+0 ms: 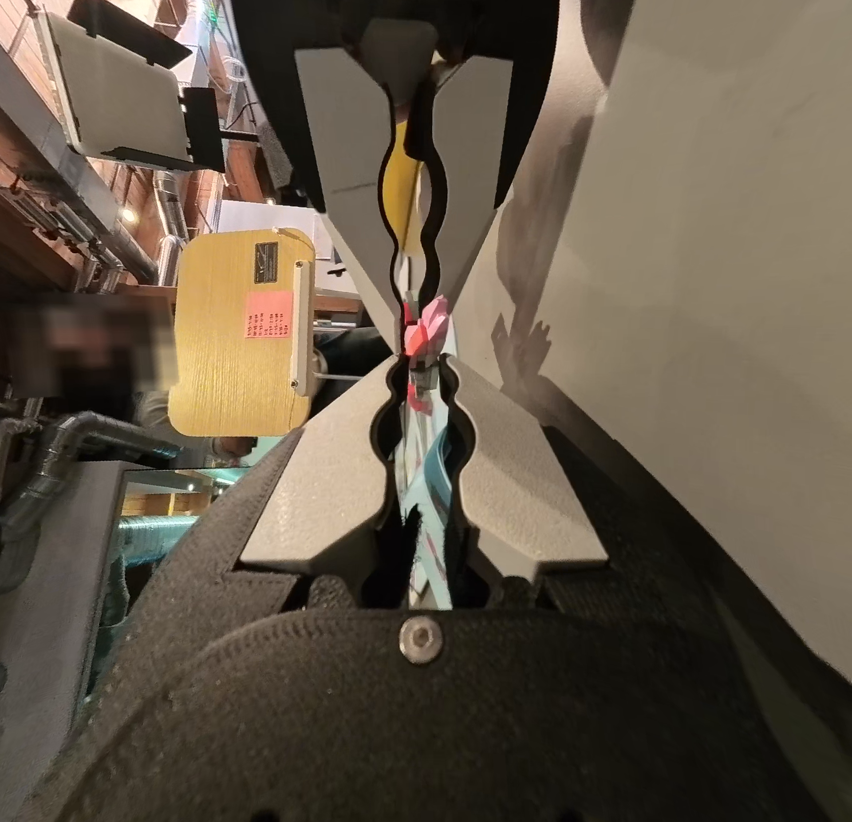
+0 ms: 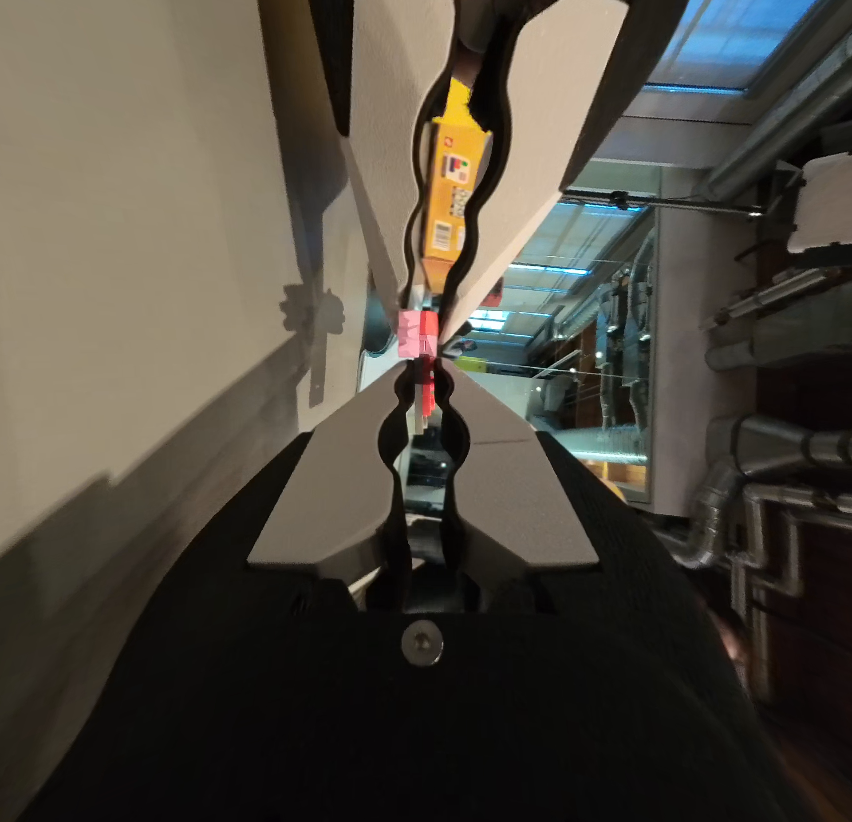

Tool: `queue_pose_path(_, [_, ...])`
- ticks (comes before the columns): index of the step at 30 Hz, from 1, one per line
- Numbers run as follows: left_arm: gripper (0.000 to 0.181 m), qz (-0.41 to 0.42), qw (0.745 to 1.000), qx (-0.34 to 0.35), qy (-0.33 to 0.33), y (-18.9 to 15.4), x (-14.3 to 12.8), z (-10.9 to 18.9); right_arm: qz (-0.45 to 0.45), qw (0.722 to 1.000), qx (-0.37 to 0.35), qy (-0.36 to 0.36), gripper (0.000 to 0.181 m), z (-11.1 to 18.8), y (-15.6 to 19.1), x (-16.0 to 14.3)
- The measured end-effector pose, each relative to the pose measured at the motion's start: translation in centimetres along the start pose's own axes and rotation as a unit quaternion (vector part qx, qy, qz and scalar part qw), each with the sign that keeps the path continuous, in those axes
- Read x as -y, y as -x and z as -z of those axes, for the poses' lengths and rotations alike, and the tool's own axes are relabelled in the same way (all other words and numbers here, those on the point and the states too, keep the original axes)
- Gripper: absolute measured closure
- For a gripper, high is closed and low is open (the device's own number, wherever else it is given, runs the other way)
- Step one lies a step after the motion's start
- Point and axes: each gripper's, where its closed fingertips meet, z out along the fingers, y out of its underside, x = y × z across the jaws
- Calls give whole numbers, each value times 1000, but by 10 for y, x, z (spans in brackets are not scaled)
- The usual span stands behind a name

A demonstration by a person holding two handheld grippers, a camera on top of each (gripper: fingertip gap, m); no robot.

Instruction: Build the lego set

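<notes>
between the tips, left tool [image 1: 417, 362] and right tool [image 2: 422, 362] both clamp the pink-red lego cluster [image 1: 426, 329] above the worktop [image 1: 691, 200]. small subassembly only; most building looks left.

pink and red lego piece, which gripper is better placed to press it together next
Neither clearly: the left gripper and right gripper meet tip to tip on the pink and red lego piece. Slight edge right, whose view shows it squarely.
</notes>
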Motion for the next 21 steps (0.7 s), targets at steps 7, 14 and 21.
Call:
queue_pose_path(7, [170,13,1000,7,1,5,-1,0,-65,998,8,13,158,-8,3,-5])
queue_pose_path(14, [169,21,1000,-4,-8,0,2,0,-34,999,-4,20,175,-6,-1,-5])
queue_pose_path(21, [169,17,1000,-8,0,-2,0,-1,-47,999,2,22,175,-8,1,-6])
